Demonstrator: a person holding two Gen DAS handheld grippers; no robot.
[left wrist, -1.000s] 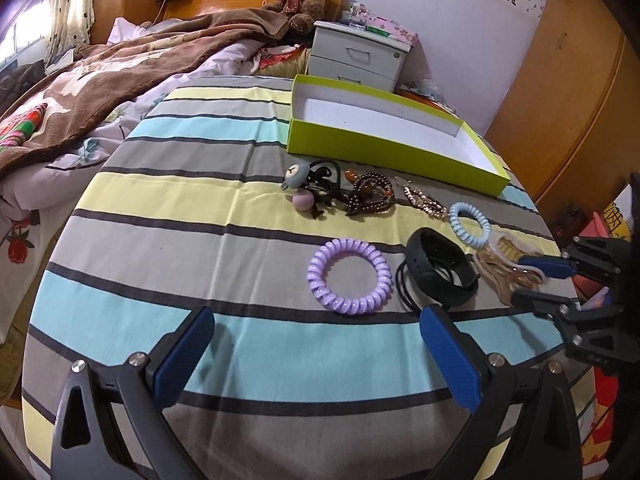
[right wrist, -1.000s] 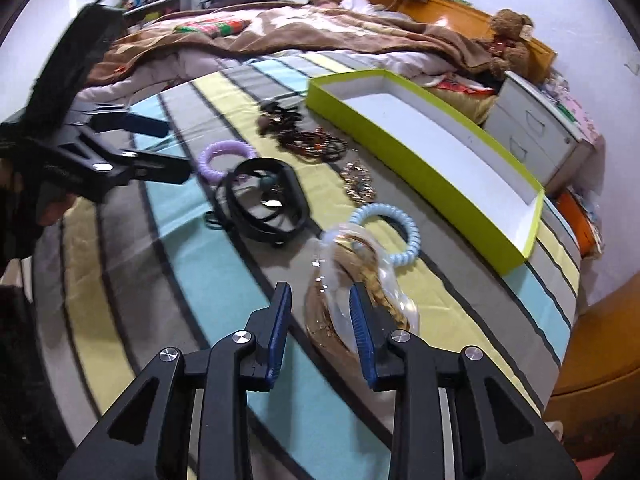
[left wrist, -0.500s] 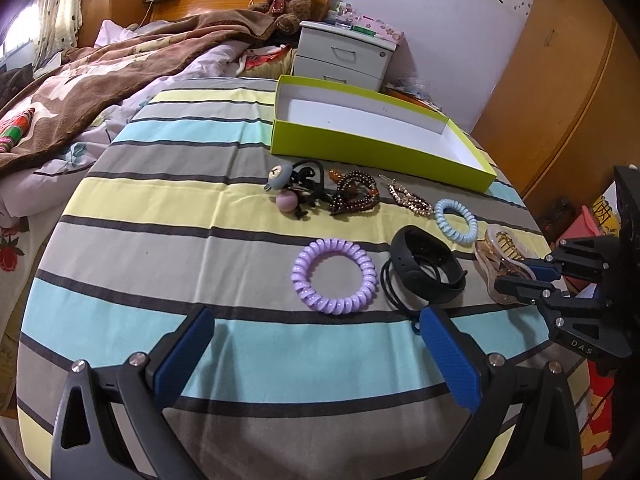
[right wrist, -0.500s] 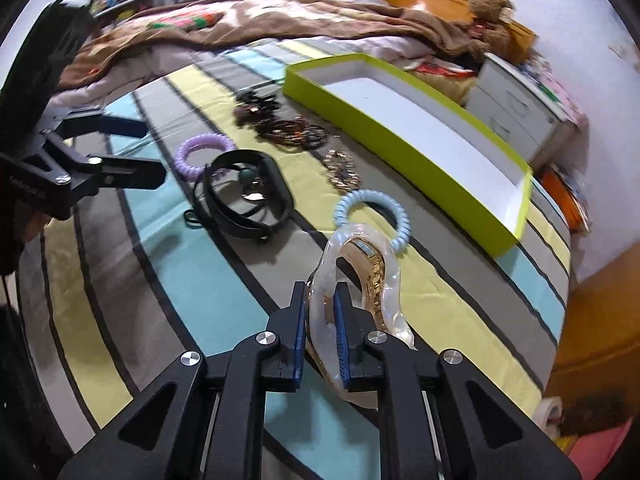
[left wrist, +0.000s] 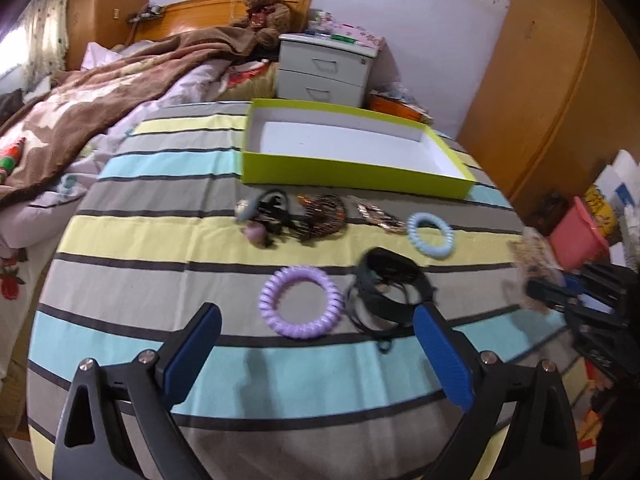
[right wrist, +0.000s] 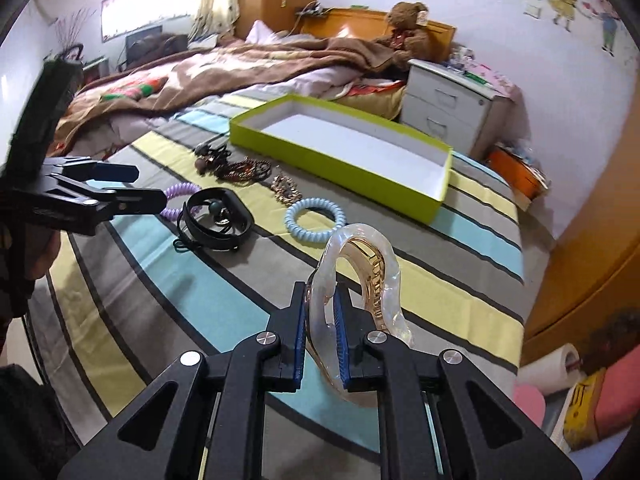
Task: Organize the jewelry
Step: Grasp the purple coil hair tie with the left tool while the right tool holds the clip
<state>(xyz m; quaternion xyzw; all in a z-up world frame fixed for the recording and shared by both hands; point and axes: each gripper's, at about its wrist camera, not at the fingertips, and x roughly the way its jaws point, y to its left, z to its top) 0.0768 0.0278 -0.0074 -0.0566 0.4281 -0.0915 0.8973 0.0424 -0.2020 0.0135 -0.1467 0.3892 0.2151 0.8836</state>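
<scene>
My right gripper (right wrist: 320, 304) is shut on a clear plastic bag (right wrist: 360, 256) holding a gold bracelet, lifted off the striped tablecloth (right wrist: 224, 304); in the left wrist view the bag (left wrist: 532, 256) is blurred. My left gripper (left wrist: 316, 324) hovers wide, its jaws closing, with nothing between the pads. Just beyond it lie a purple spiral hair tie (left wrist: 300, 302) and a black band (left wrist: 390, 284). Farther back lie a light blue spiral tie (left wrist: 430, 234), a brown bead bracelet (left wrist: 324, 214), a gold chain piece (left wrist: 376, 214) and black hair ties (left wrist: 264, 212). The lime green box (left wrist: 352, 170) is empty.
A bed with a brown blanket (left wrist: 100, 112) runs along the left. A white nightstand (left wrist: 324, 76) and a teddy bear (left wrist: 264, 4) stand behind the box. A pink bin (left wrist: 580, 236) and a wooden wardrobe (left wrist: 552, 100) are off the table's right edge.
My right gripper shut on the clear bag with the gold bracelet and lifted it off the cloth, rolling as it rose. The left gripper stayed over the near edge.
</scene>
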